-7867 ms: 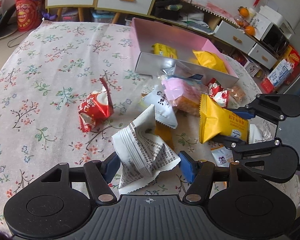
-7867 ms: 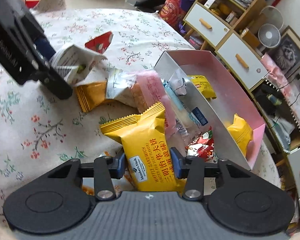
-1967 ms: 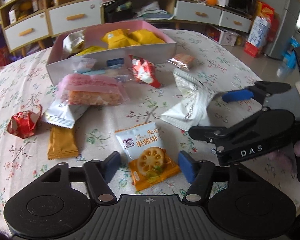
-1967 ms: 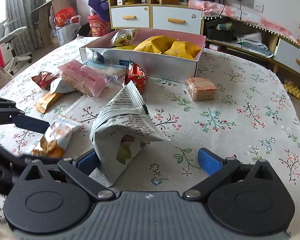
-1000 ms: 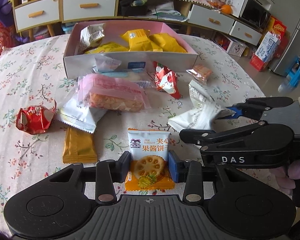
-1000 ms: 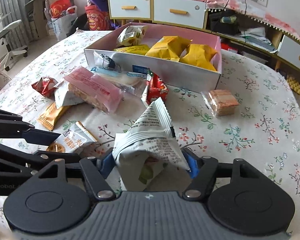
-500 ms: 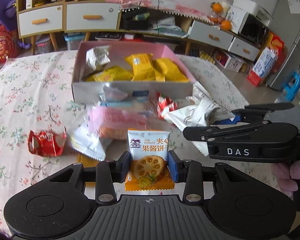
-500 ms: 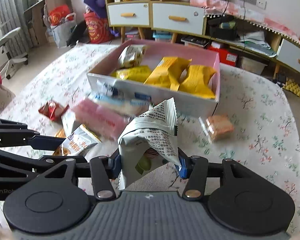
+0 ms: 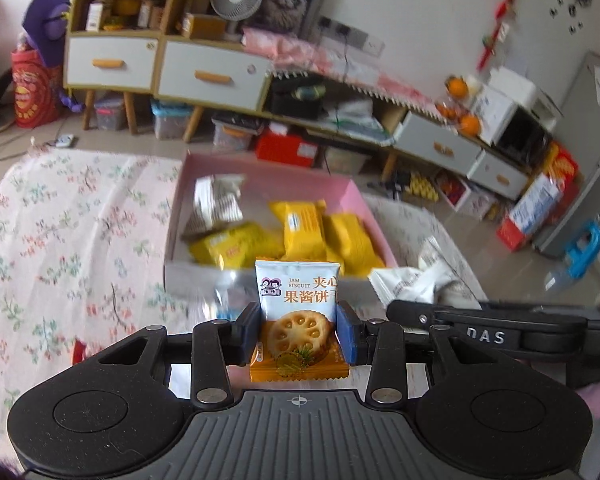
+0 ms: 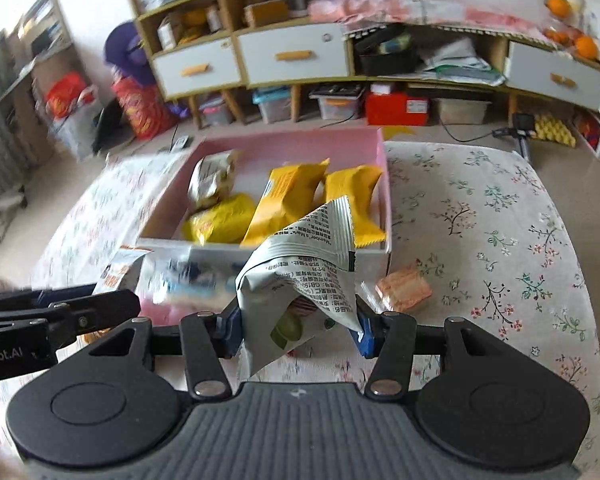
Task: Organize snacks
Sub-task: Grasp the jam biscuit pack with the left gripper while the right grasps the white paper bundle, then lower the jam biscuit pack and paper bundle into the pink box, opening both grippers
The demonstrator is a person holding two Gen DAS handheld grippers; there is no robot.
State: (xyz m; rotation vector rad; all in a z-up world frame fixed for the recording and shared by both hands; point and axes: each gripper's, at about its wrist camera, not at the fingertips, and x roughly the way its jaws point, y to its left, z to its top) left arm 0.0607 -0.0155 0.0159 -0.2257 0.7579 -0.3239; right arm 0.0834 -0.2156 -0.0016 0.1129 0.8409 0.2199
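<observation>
Snack transfer, left to right. We hold the left gripper point(image 9: 298, 330) clamped on a blue-and-orange jam biscuit packet point(image 9: 297, 312), raised upright short of the pink cardboard box point(image 9: 370, 216) of yellow packets, presumably for dropping in. Our right gripper point(image 10: 296, 330) pinches a crumpled grey-white printed snack bag point(image 10: 300, 276), likewise box-bound.

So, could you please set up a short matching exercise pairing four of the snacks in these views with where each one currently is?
Things:
1. jam biscuit packet
2. white printed packet
3. yellow packets
4. orange wafer pack

Places:
A. lying on the floral tablecloth, right of the box
B. gripped in the left tongs
C. inside the pink box
D. gripped in the right tongs

Pairs: 1-B, 2-D, 3-C, 4-A
</observation>
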